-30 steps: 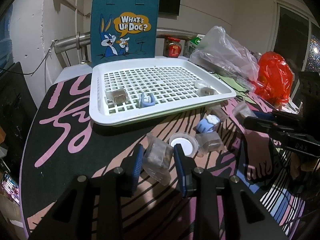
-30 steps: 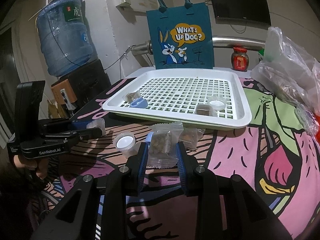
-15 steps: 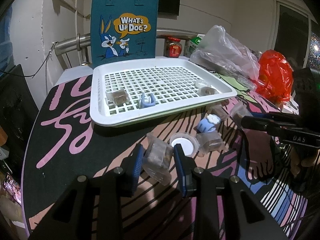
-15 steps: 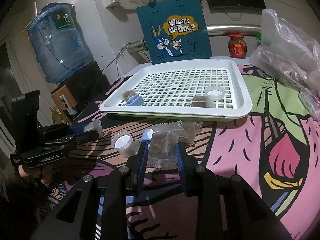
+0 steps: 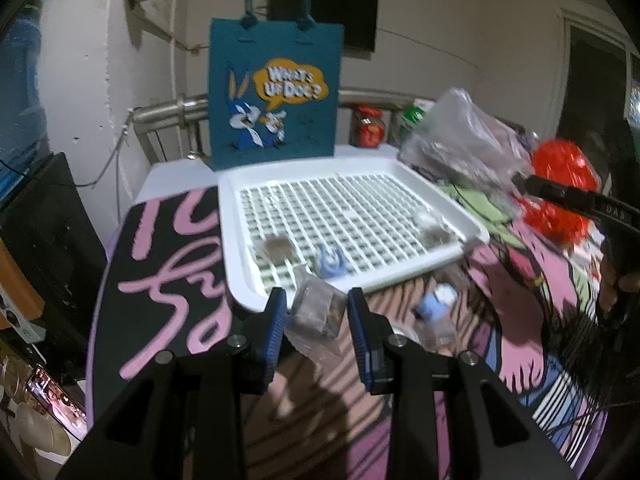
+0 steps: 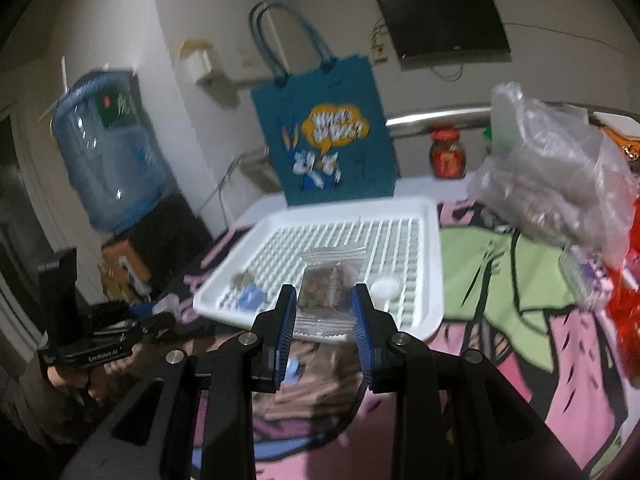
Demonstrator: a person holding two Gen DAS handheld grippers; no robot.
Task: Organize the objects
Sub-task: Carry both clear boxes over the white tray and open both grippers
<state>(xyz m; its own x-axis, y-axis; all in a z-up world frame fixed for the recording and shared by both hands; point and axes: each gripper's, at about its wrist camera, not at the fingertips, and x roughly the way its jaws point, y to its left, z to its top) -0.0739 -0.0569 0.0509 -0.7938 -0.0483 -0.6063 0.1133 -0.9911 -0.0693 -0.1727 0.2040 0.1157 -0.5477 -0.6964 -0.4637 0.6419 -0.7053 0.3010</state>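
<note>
Tray (image 5: pixel 234 240) holds few small items; L gripper (image 5: pixel 318 312) pinches clear cup (image 5: pixel 320 308), R gripper (image 6: pixel 325 312) pinches snack bag (image 6: pixel 326 286).

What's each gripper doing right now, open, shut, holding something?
Left gripper: shut on a clear snack packet.
Right gripper: shut on a clear bag of brown snack.

White grid-pattern tray (image 5: pixel 240 264); teal tote bag (image 5: pixel 276 96) with yellow speech bubble and blue-white rabbit; surface (image 5: pixel 168 264) black with pink lettering; red plastic bag (image 5: pixel 560 168); blue-padded black left tool (image 5: pixel 318 320).
</note>
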